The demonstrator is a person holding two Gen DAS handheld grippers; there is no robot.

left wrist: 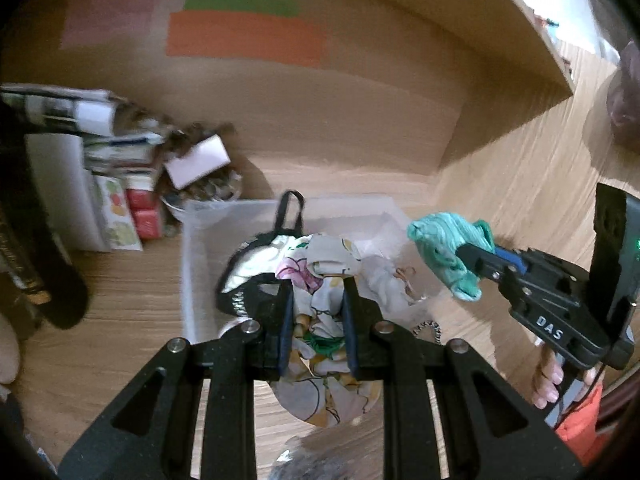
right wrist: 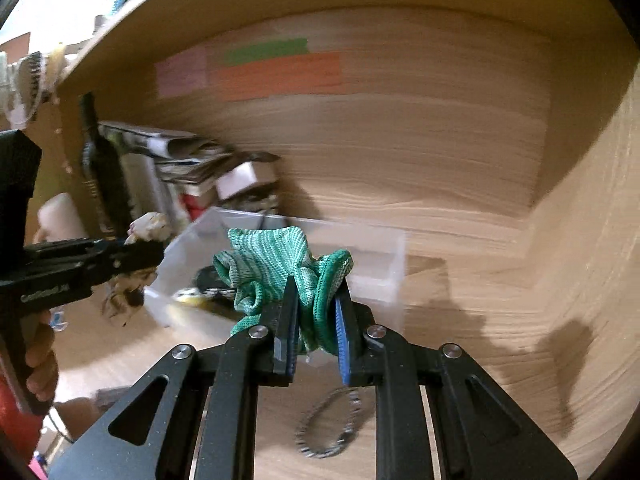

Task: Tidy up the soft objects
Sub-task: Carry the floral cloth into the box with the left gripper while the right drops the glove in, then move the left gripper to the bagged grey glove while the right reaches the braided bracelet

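Green knit cloth (right wrist: 276,268) was pinched, bunched and drooping, between the pressed-together jaws of the right gripper (right wrist: 314,320), hanging just in front of the clear plastic bin (right wrist: 394,276), which lay ahead and below. Left gripper (left wrist: 316,320) was clamped on a floral fabric (left wrist: 320,280) directly over the same bin (left wrist: 190,264), apparently the nearer.

The wooden desk (right wrist: 460,320) has a wood back panel and a side wall at its right edge. A clear plastic bin (left wrist: 192,248) sits near the middle, toward the back. At the left edge stand stacked papers and boxes (left wrist: 116,152) and a dark bottle (right wrist: 100,168). A braided loop (right wrist: 328,428) lies in front of the bin.
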